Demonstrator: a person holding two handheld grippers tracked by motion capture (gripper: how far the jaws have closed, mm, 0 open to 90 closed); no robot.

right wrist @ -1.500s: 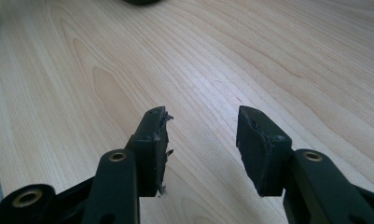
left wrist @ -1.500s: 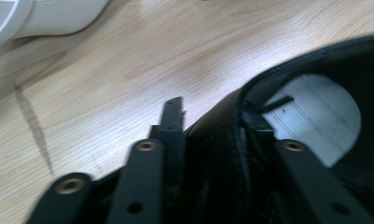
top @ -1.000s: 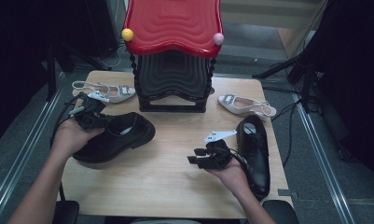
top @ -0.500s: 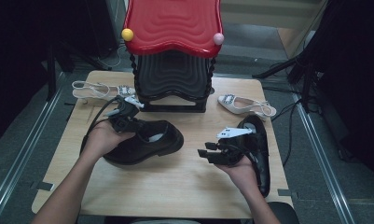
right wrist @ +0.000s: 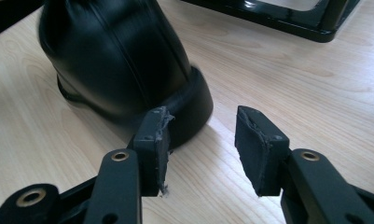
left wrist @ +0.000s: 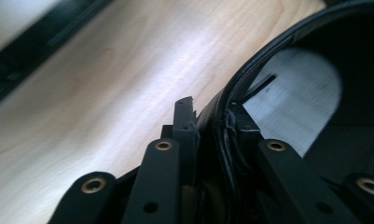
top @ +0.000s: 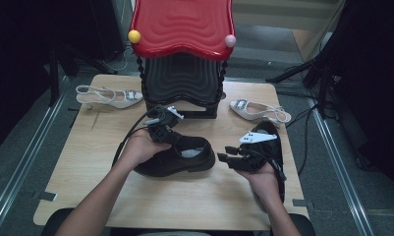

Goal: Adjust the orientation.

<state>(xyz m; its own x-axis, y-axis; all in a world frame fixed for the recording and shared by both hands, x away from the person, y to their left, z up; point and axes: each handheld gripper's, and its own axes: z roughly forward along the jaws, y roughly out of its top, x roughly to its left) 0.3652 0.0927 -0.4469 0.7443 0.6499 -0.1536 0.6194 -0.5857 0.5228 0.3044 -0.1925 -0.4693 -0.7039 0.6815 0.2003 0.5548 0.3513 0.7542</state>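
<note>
Forearms reach in from the near edge of a wooden table point(top: 86, 196). The left gripper point(top: 161, 129) has its jaws clamped on the heel rim of a black shoe point(top: 177, 156) lying mid-table, one jaw inside the rim and one outside. The right gripper point(top: 234, 153) hovers just beside the shoe's toe, jaws parted with nothing between them. A second black shoe point(top: 273, 145) lies under the right hand. Farther back, two pale slingback heels point(top: 108, 96) flank a red-topped black rack point(top: 182, 29).
</note>
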